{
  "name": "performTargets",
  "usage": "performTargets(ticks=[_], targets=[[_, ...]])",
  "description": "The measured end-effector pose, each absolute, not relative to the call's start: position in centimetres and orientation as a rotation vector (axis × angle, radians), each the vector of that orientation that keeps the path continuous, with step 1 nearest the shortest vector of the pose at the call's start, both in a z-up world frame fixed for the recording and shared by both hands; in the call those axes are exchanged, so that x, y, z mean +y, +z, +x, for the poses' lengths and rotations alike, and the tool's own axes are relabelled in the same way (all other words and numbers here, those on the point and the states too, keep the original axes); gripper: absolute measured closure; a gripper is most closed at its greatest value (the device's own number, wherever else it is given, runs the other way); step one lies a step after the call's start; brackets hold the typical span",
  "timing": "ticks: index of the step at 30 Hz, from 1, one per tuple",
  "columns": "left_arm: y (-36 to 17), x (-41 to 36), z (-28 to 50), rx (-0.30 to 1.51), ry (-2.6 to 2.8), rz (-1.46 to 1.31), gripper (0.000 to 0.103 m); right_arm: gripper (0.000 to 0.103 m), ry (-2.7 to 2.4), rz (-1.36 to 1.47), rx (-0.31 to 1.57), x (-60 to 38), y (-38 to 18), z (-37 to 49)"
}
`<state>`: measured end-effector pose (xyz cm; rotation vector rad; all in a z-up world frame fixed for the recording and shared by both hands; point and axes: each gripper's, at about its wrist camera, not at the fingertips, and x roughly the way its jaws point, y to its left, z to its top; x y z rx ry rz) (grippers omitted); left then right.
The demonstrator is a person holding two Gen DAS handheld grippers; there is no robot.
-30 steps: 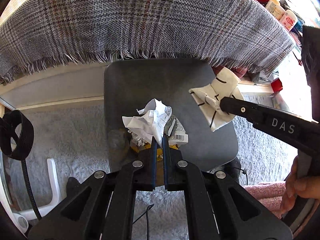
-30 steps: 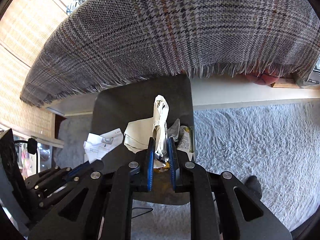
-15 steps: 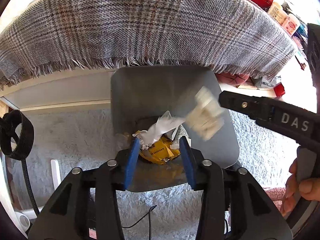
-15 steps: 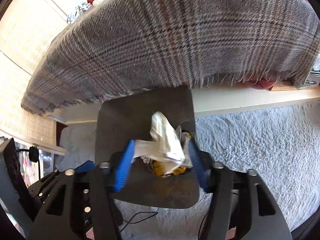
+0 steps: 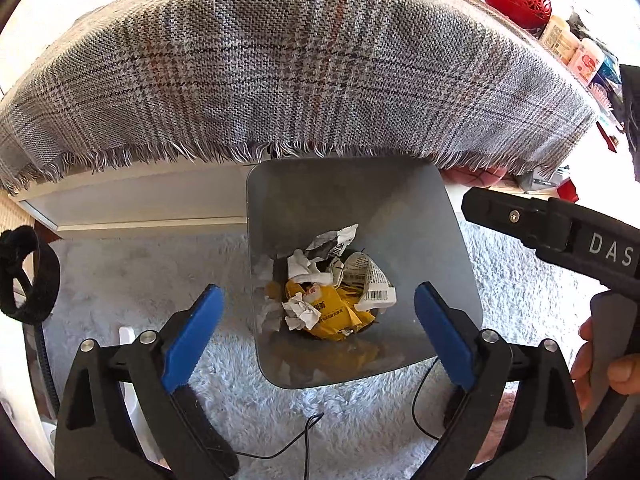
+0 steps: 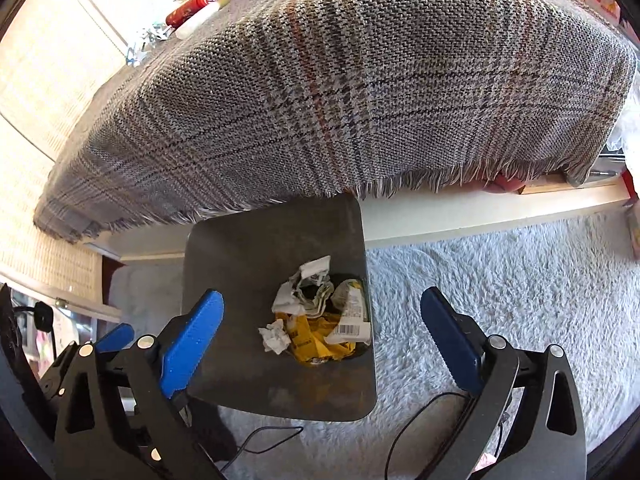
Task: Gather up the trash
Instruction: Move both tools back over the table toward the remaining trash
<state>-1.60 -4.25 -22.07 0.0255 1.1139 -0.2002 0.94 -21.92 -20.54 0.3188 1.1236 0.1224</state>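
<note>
Below the fringed edge of the plaid cloth (image 5: pixel 288 68), at the centre of both views, stands the grey trash bin (image 5: pixel 452 264) on the shaggy pale rug (image 5: pixel 132 280). My left claw (image 5: pixel 318 318) hangs over its mouth with the blue pads (image 5: pixel 192 336) spread wide apart, holding nothing and touching nothing. My right claw (image 6: pixel 322 332) is just as wide, its pads (image 6: pixel 190 340) straddling the bin from above, also bare.

Down in the bin lies the trash: a yellow wrapper (image 5: pixel 332 312) at the bottom, a white barcode-printed packet (image 5: pixel 370 280) leaning toward the right wall, and crumpled white paper (image 5: pixel 302 312) on top of the yellow. A further torn black-and-white scrap (image 5: pixel 332 240) sits toward the bin's far side. In the right wrist view the same heap shows at centre, the yellow wrapper (image 6: pixel 316 340) below the crumpled paper (image 6: pixel 274 336).

At the right edge of the left wrist view the black body of my right claw, lettered "DAS", reaches in, with my right hand (image 5: pixel 608 364) gripping its handle. A thin black cable (image 5: pixel 304 436) trails over the rug at lower centre.
</note>
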Motion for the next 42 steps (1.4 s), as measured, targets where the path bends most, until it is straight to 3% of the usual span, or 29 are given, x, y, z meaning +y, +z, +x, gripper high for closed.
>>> performTargets(ticks=[17, 31, 34, 39, 42], targets=[[-13.8, -1.0, 1.9, 1.008, -0.130, 0.058, 0.011, 0.004, 0.176, 0.289, 0.926, -21.7, -9.5, 3.9], [-9.1, 1.9, 12.7, 0.921, -0.088, 0.072, 0.011, 0.006, 0.220, 0.270, 0.913, -19.1, -6.7, 14.1], [-9.2, 2.1, 14.9, 0.913, -0.104, 0.067, 0.011, 0.014, 0.254, 0.288, 0.926, -18.0, -7.2, 16.4], [-10.0, 2.1, 18.1, 0.904, -0.118, 0.083, 0.011, 0.057, 0.281, 0.264, 0.980, -15.6, -8.9, 19.9], [-10.8, 1.9, 19.5, 0.914, -0.124, 0.112, 0.011, 0.064, 0.250, 0.239, 1.014, -14.4, -10.2, 21.3]])
